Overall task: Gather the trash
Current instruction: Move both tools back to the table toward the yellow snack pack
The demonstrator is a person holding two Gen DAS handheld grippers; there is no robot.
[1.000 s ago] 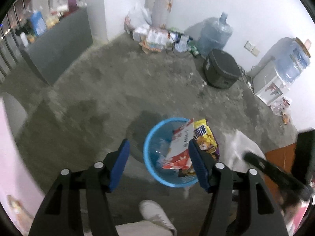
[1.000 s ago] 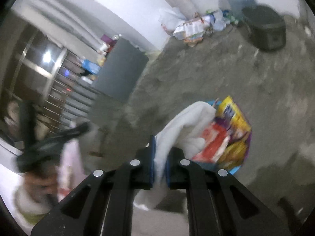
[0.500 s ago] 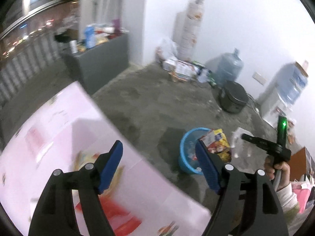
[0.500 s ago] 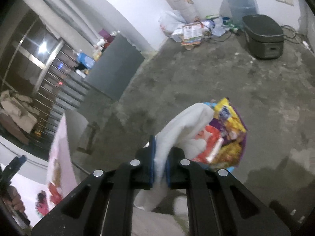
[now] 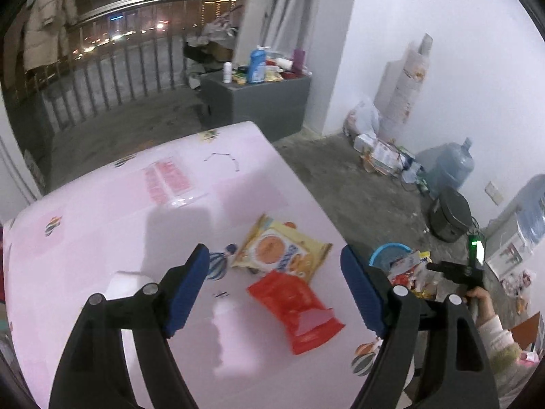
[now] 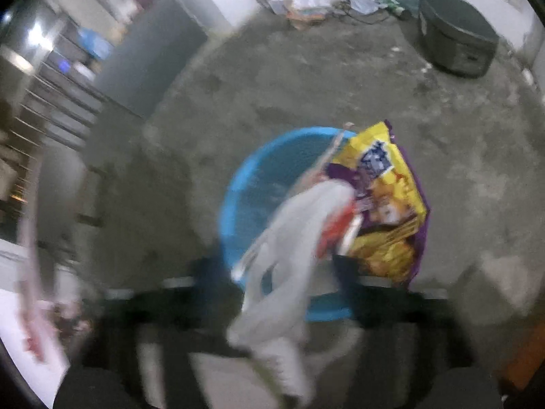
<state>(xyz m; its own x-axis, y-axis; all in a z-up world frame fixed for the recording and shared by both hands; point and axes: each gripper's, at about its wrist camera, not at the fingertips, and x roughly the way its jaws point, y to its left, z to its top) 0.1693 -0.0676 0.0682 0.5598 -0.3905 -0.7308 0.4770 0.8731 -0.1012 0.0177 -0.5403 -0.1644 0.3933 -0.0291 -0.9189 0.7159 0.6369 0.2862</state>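
Room: bare grey concrete floor point(image 6: 340, 78), white walls, a railing with night lights behind it in the left wrist view.
Table: pink plastic-covered table point(image 5: 102, 238) with cartoon prints fills the lower left of the left wrist view.
Trash on table: a yellow crinkled snack packet point(image 5: 279, 252) lies flat, and a red foil snack packet point(image 5: 299, 310) lies just beside it, nearer the camera, their edges touching or overlapping.
Bin: round blue plastic bin point(image 6: 269, 177) stands on the floor beside the table; a yellow-and-purple snack bag point(image 6: 385, 201) sticks out over its rim.
Left tongs point(image 5: 274, 289): over the table, jaws wide and opening, nothing between them; both packets lie below the gap.
Right tongs point(image 6: 276, 269): blurred, above the bin, jaws opening; a white crumpled plastic bag point(image 6: 293, 245) hangs between them with no pad pressing it.
Person: a hand in a pale sleeve grips the right handle.
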